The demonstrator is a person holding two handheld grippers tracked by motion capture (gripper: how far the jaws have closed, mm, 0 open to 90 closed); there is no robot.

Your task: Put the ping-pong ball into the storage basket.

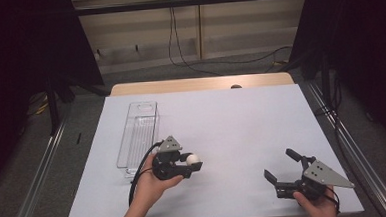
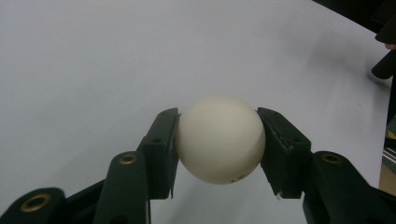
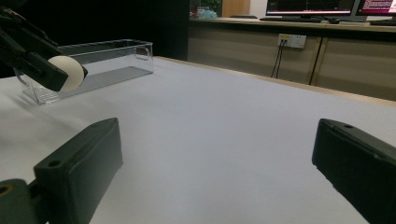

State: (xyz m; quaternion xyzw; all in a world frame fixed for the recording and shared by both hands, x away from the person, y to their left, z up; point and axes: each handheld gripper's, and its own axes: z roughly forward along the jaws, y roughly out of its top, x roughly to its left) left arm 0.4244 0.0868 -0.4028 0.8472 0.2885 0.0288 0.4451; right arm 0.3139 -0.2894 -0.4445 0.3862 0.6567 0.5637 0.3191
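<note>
A white ball [image 1: 193, 159] is clamped between the black jaws of my left gripper [image 1: 190, 163], just right of the clear bin's near end. In the left gripper view both pads press on the ball [image 2: 219, 138] from either side, above the white table sheet. The right gripper view also catches that ball [image 3: 68, 72], held off the sheet in front of the bin. My right gripper [image 1: 282, 166] rests low near the front right of the table, with its jaws spread wide and nothing between them [image 3: 215, 158].
A long clear plastic bin [image 1: 138, 134] lies lengthwise on the left part of the white sheet [image 1: 231, 121], and it looks empty. The wooden table edge [image 1: 199, 83] runs along the back. Metal rails and cables flank the table.
</note>
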